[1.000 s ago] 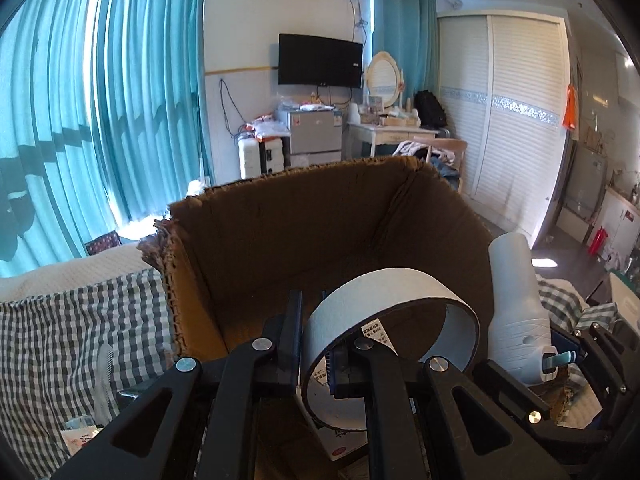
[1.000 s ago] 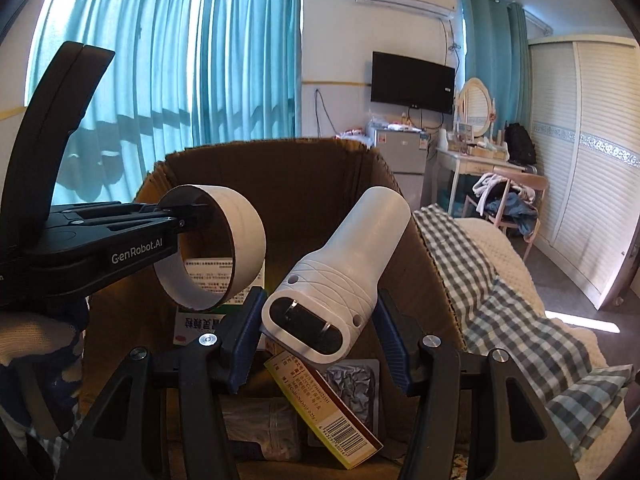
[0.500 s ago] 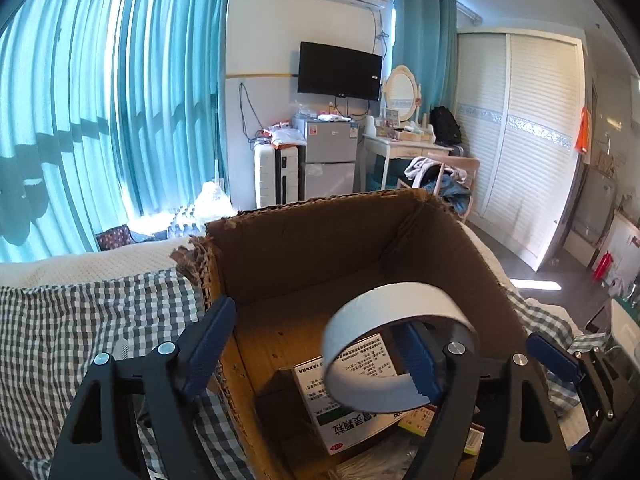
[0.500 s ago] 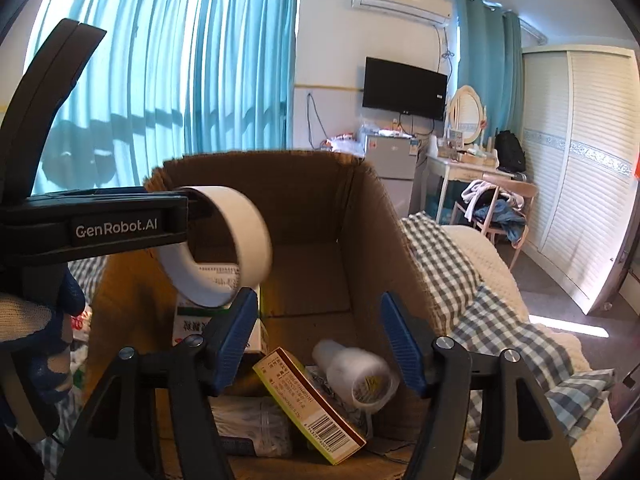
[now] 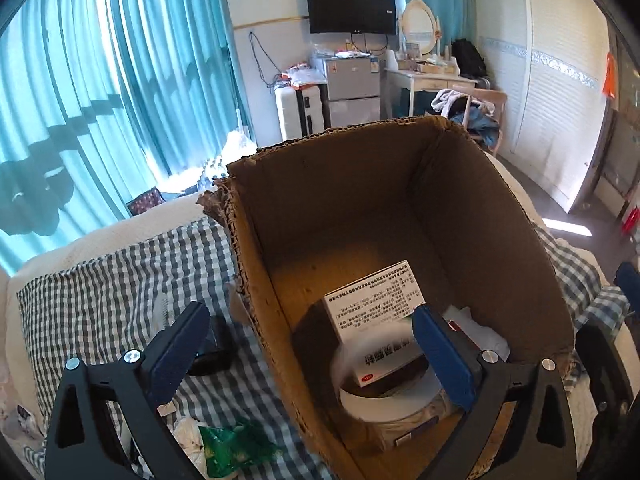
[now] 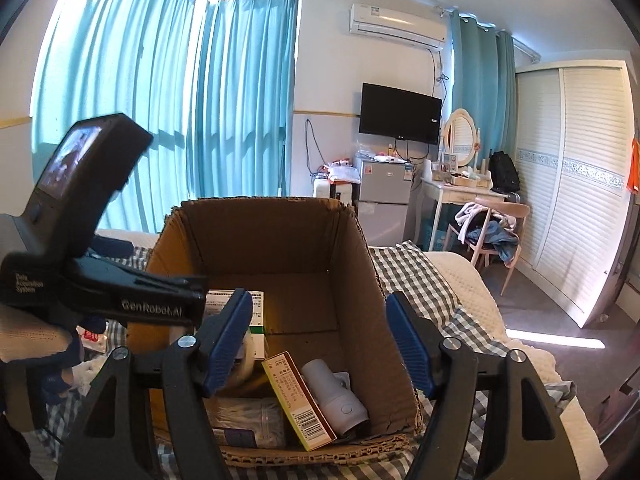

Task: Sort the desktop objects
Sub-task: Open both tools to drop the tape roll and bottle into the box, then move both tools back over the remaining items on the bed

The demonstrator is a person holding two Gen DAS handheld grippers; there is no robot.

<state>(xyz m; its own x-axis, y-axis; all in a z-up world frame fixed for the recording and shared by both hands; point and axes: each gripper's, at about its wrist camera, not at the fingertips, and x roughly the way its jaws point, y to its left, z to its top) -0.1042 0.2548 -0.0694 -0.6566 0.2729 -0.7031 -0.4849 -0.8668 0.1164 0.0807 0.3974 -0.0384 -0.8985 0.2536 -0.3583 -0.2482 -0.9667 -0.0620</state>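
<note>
My left gripper (image 5: 312, 348) tilts steeply down, its jaws opening to their widest. One blue pad (image 5: 180, 350) sits out to the left and the other (image 5: 442, 360) to the right, and neither presses on anything. My right gripper (image 6: 318, 340) points only a little below level. Its jaws are opening too, with nothing between the blue pads (image 6: 228, 338). From the right wrist view my left gripper's black body reaches in from the left edge, and my gloved left hand (image 6: 28, 336) wraps its handle low at that edge.
</note>
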